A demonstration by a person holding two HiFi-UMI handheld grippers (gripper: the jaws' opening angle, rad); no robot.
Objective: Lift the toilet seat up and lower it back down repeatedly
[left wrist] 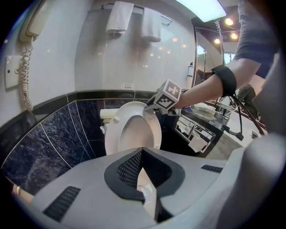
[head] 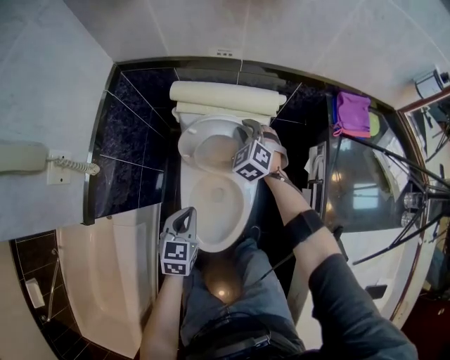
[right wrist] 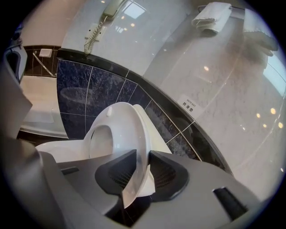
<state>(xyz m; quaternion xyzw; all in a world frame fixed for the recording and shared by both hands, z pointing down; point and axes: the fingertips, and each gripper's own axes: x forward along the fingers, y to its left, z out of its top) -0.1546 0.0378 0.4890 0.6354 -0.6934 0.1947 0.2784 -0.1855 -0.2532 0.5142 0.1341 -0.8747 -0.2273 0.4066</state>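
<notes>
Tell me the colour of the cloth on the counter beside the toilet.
Purple. The cloth shows best in the head view.

**Around the bathroom's edges**

On the pale tile wall hangs a wall phone (head: 21, 156), and its coiled cord (head: 76, 166) stretches out beside it. Below, the white bathtub (head: 105, 278) runs along a band of dark blue marble tiling (head: 137, 133). On the other side, a purple cloth (head: 353, 114) sits at the far end of the vanity surface (head: 373, 242). Up high, folded white towels (left wrist: 119, 17) rest on a rack, and a ceiling light (left wrist: 203, 6) glows bright.
</notes>
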